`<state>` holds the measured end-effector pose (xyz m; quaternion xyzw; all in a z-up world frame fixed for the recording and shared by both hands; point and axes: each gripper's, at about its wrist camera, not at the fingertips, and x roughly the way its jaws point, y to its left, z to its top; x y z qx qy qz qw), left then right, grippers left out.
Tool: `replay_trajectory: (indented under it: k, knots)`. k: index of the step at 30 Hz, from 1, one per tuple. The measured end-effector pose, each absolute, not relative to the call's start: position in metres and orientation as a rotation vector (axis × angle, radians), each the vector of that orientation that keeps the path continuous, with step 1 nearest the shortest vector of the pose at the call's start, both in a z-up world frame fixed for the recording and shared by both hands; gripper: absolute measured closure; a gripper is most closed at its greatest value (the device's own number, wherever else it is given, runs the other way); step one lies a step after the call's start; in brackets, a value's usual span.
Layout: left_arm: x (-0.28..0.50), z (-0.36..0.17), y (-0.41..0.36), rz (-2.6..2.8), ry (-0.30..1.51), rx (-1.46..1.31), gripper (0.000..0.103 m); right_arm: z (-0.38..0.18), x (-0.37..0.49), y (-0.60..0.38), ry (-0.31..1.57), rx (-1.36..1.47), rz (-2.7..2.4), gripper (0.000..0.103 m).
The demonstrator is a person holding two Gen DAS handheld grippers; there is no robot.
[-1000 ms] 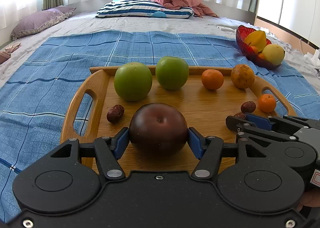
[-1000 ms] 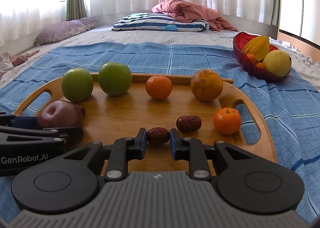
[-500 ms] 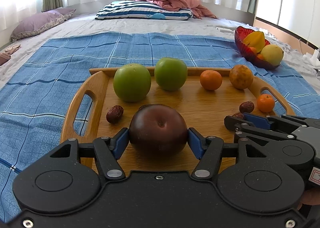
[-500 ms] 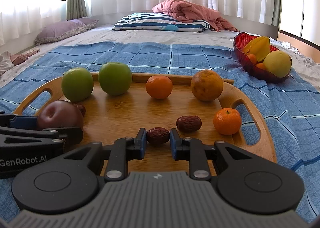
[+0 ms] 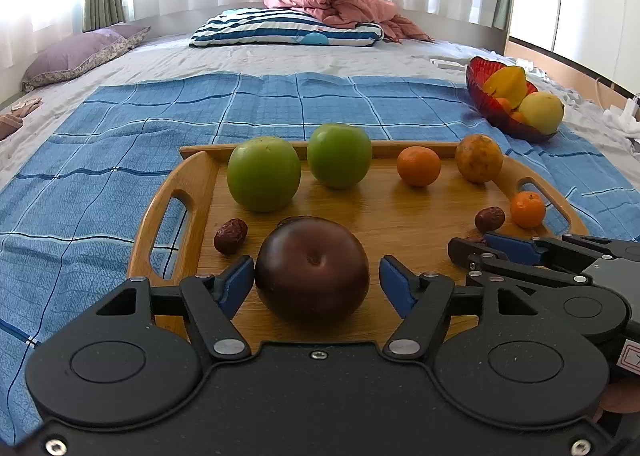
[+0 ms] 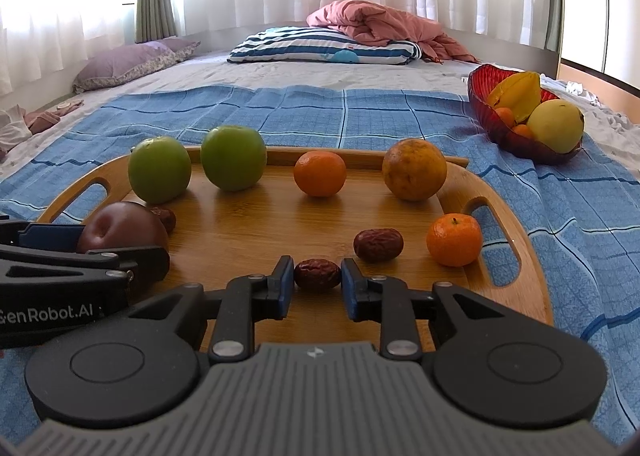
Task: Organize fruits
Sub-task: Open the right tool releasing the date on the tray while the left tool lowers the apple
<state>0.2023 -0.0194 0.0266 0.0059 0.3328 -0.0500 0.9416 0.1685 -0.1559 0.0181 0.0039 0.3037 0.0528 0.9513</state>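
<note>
A wooden tray [image 5: 384,216] [image 6: 260,232] lies on a blue checked cloth on the bed. My left gripper [image 5: 316,280] is open around a dark red apple [image 5: 312,270] that rests on the tray's near left; a small gap shows at the right pad. My right gripper [image 6: 317,284] is shut on a brown date [image 6: 317,275] at the tray's near middle. Two green apples [image 5: 264,174] [image 5: 339,155], two oranges [image 6: 320,173] [image 6: 454,240], a yellowish citrus [image 6: 414,169] and two loose dates [image 5: 230,235] [image 6: 378,244] sit on the tray.
A red glass bowl [image 6: 486,116] with a starfruit, a yellow pear and small oranges stands at the right beyond the tray. A striped pillow [image 6: 324,50], a pink quilt and a purple pillow [image 6: 128,64] lie at the far end of the bed.
My left gripper's jaws have opened off the dark red apple, which now rests on the tray. My right gripper still holds the date in the same place.
</note>
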Motion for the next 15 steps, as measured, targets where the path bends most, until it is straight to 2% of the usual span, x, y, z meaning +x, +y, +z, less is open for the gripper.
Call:
replay_trajectory:
  k: [11,15]
  knots:
    - [0.1972,0.0301,-0.0165,-0.093,0.668,0.011,0.030,0.0245,0.1629,-0.1537,0.599,-0.011,0.111,0.051]
    - [0.1934,0.0329,-0.0140,-0.078,0.649,0.014,0.018,0.0273,0.1596,-0.1561,0.592,0.000,0.104,0.046]
